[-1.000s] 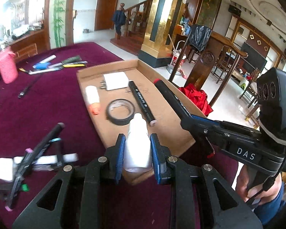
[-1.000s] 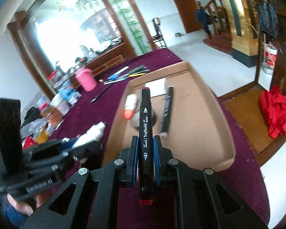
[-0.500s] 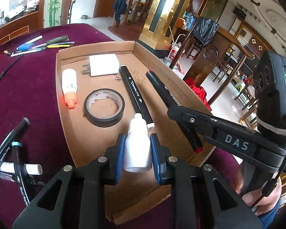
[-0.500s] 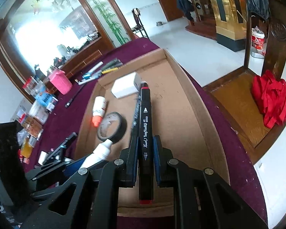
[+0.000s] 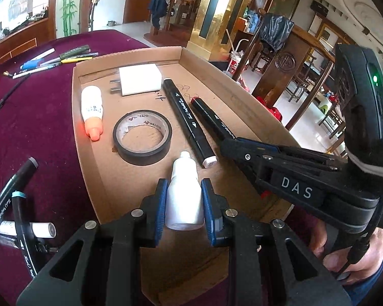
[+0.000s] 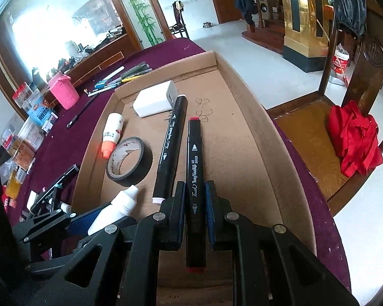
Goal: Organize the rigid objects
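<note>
My left gripper (image 5: 182, 206) clamps the white bottle (image 5: 183, 199), base hidden at lower centre, while my right gripper (image 6: 195, 214) pinches the red-capped marker (image 6: 195, 173), its tail cap half-hidden.

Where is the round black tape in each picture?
Left wrist: the black tape roll lies flat in the cardboard tray, left of centre, beyond the held white bottle.
Right wrist: the tape roll lies left of centre, left of the two black markers.
Shared landmark: the white charger at the tray's far end.
</note>
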`<state>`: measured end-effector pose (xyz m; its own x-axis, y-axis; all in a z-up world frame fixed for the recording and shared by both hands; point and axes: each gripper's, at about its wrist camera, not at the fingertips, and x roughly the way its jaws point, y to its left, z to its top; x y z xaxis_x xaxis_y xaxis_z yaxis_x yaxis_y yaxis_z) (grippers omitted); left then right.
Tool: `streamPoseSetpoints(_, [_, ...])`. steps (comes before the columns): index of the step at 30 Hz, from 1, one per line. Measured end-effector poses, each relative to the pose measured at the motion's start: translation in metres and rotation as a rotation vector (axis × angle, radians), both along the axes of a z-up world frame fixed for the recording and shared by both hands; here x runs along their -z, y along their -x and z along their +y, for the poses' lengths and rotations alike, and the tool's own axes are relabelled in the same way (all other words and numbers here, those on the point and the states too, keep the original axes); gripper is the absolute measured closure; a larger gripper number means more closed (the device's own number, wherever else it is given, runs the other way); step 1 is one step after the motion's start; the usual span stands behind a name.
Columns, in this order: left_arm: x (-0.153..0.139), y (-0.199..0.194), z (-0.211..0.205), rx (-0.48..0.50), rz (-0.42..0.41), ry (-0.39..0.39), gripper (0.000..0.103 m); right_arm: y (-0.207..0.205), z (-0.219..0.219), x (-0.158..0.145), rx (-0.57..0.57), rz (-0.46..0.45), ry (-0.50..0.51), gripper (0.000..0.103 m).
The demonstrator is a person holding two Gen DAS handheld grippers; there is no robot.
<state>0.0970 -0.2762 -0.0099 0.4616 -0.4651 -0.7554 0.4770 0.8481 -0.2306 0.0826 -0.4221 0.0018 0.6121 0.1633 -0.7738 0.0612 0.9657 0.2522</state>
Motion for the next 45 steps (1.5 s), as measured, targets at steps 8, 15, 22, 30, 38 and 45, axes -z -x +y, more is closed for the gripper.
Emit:
streamPoseSetpoints(8, [0.000, 0.001, 0.000, 0.003, -0.017, -0.006, 0.080, -0.002, 0.003, 0.000, -0.011, 0.009, 0.013, 0.088])
streamPoseSetpoints(15, [-0.001, -0.001, 0.002, 0.000, -0.012, 0.021, 0.080, 0.008, 0.003, -0.007, -0.007, -0.019, 0.015, 0.065])
streamPoseSetpoints(22, [-0.005, -0.001, 0.009, -0.029, -0.036, 0.034, 0.080, 0.048, -0.005, -0.036, 0.073, -0.196, -0.009, 0.062])
streamPoseSetpoints(30, [-0.016, 0.006, 0.012, -0.048, -0.092, 0.026, 0.080, 0.088, 0.002, -0.056, 0.037, -0.343, -0.033, 0.059])
streamPoseSetpoints(38, [-0.053, 0.021, 0.046, -0.108, -0.120, 0.054, 0.080, 0.114, 0.015, -0.080, -0.061, -0.530, -0.072, 0.034])
streamPoseSetpoints(45, [-0.087, 0.047, 0.120, -0.111, -0.101, 0.020, 0.075, 0.107, 0.053, -0.081, -0.236, -0.467, -0.127, 0.034])
